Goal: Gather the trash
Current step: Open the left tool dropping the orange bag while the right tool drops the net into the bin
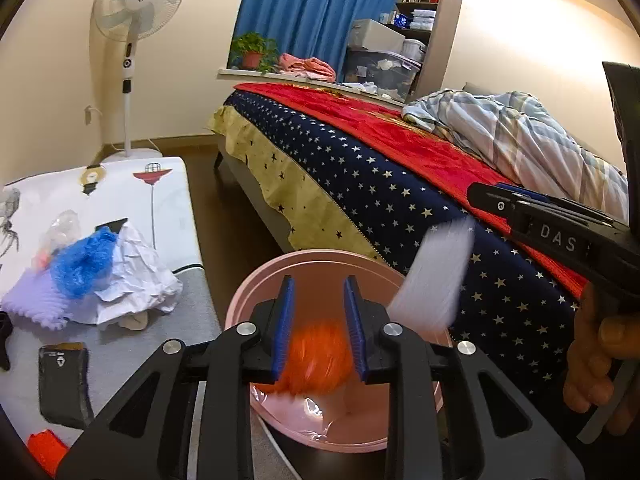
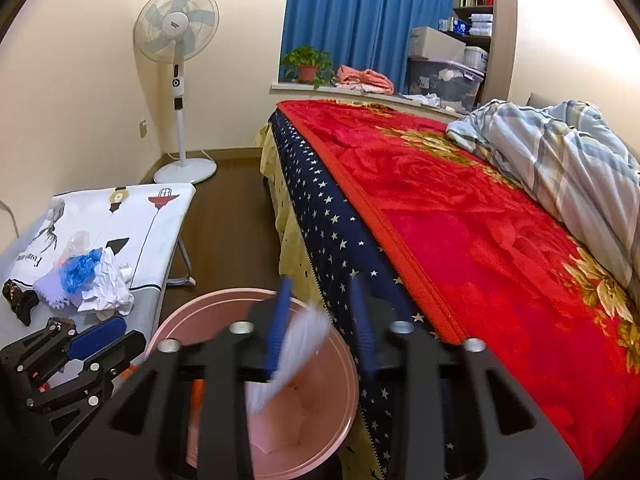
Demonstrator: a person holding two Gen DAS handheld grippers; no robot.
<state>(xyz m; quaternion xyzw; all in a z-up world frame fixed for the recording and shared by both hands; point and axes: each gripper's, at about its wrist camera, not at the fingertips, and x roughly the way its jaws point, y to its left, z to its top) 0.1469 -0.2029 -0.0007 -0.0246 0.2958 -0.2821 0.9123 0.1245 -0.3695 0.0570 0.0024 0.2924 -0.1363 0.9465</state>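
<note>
Orange fluff (image 1: 318,354), blurred, sits between the spread blue pads (image 1: 285,320) of the left gripper (image 1: 320,330), just under them at 6 o'clock in the left wrist view; whether either pad touches it cannot be told. It hangs over the mouth of the pink bin (image 1: 256,284), which fills the lower middle of that view. A clear liner glints on the bin's floor at 6 o'clock.

At 3 o'clock the right gripper (image 1: 474,200) reaches in from the bed side, a hand (image 1: 592,364) on its handle. A white blurred strip (image 1: 434,272) slants from just below its tip toward the bin's rim at 4 o'clock. In the right wrist view that white strip (image 2: 292,356) lies against the inner face of the left blue pad (image 2: 278,328), well apart from the other pad; the right gripper (image 2: 320,330) has its fingers parted and is not pinching it. The strip's lower end hangs inside the pink bin (image 2: 208,300).

At 9 o'clock, on the printed table (image 1: 160,200), a heap remains: crumpled white paper (image 1: 136,276), a blue plastic wad (image 1: 84,266) and a lilac ridged sheet (image 1: 36,300), all touching. A black packet (image 1: 64,384) lies nearer, at 8 o'clock.
</note>
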